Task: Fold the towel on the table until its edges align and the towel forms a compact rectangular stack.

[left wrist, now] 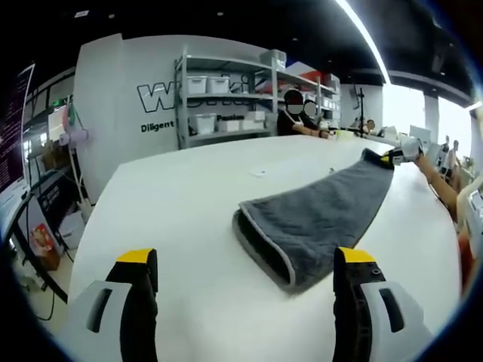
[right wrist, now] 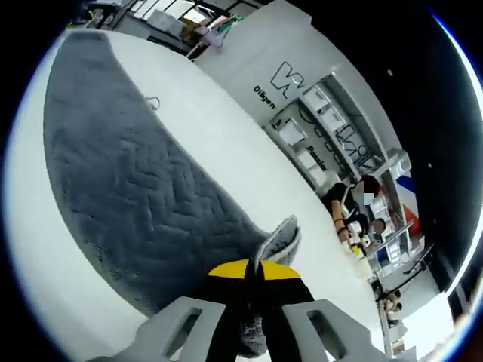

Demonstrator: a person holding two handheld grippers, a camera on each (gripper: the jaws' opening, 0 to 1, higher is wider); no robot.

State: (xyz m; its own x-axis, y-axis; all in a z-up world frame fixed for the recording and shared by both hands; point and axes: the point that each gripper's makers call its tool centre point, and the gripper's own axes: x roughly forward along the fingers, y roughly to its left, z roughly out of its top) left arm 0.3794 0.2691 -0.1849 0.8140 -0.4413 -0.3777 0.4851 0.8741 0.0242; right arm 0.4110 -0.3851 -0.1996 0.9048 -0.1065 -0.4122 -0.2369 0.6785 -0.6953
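Observation:
A grey towel [left wrist: 317, 219] with a herringbone weave lies on the white table [left wrist: 189, 204], doubled over at its near end and stretching away to the right. My left gripper [left wrist: 247, 260] stands open above the table, just short of the folded end, nothing between its yellow-tipped jaws. At the towel's far end my right gripper [left wrist: 398, 154] holds a corner. In the right gripper view that gripper [right wrist: 255, 273] is shut on the towel [right wrist: 128, 181], a grey corner poking up between its jaws, the cloth running away across the table [right wrist: 219, 121].
Metal shelves [left wrist: 226, 94] with white bins stand past the table's far edge against a lettered wall. People sit at the far side [left wrist: 302, 113]. A person's arm [left wrist: 441, 185] reaches in at the right. A cluttered cart [left wrist: 34, 219] stands left of the table.

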